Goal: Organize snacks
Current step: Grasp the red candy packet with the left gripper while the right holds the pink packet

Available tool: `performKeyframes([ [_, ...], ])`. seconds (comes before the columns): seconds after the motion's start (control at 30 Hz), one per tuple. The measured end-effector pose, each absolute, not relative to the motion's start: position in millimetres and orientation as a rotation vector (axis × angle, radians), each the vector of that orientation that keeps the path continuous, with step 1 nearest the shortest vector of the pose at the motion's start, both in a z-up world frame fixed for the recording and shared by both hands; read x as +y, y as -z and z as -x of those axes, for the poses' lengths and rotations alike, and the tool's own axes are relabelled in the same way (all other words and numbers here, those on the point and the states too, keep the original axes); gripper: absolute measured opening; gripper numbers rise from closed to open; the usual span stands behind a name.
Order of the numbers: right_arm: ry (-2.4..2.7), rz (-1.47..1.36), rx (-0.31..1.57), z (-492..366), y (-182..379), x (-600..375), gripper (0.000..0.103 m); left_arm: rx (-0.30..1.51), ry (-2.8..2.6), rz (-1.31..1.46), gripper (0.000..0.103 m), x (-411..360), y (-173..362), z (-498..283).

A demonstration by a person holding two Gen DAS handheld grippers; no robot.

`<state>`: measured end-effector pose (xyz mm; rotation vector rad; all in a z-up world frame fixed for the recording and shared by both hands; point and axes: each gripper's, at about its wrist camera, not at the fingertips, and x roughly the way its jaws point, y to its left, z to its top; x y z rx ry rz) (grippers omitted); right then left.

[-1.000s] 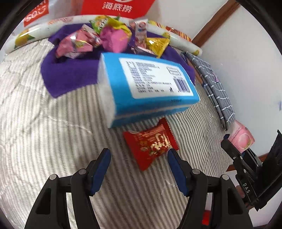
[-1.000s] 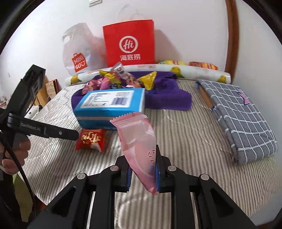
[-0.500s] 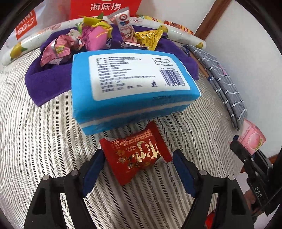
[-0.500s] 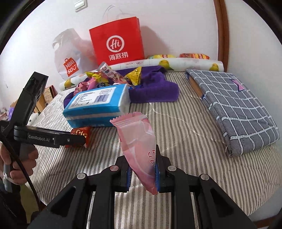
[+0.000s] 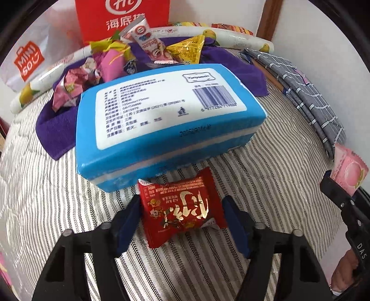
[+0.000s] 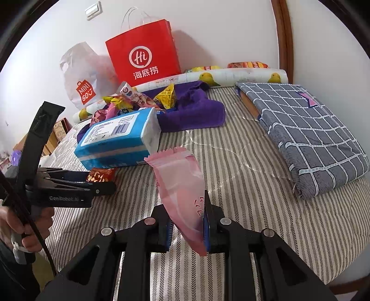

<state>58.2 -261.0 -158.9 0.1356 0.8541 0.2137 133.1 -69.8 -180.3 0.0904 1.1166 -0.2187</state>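
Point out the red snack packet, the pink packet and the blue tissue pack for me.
red snack packet [image 5: 180, 209], left wrist view, middle of its printed front.
pink packet [image 6: 182, 185], right wrist view, middle of its translucent body.
blue tissue pack [image 5: 161, 108], left wrist view, white label on top.

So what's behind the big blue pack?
Behind the blue pack sits a heap of snacks on a purple towel, with a red bag further back. The pack hides part of the towel.
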Motion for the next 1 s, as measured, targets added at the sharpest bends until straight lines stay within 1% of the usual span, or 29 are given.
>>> performKeyframes([
  [0.07,-0.209,-0.137,0.859,-57.8,160.2,-260.9,0.020,1.100,0.238,-0.084,0.052,-68.5,177.9,-131.2],
  [0.1,-0.209,-0.137,0.861,-57.7,160.8,-261.0,0.020,1.093,0.252,-0.080,0.050,-67.1,176.9,-129.6],
  [0.3,-0.196,-0.135,0.857,-56.5,159.5,-262.1,0.020,1.073,0.337,-0.040,0.046,-53.4,175.9,-119.5],
  [0.67,-0.193,-0.126,0.853,-54.0,154.2,-254.8,0.020,1.079,0.369,0.023,0.046,-42.4,167.5,-110.8],
  [1.0,-0.227,-0.085,0.829,-60.0,134.4,-233.8,0.020,1.045,0.374,0.063,0.046,-27.3,146.4,-102.8],
])
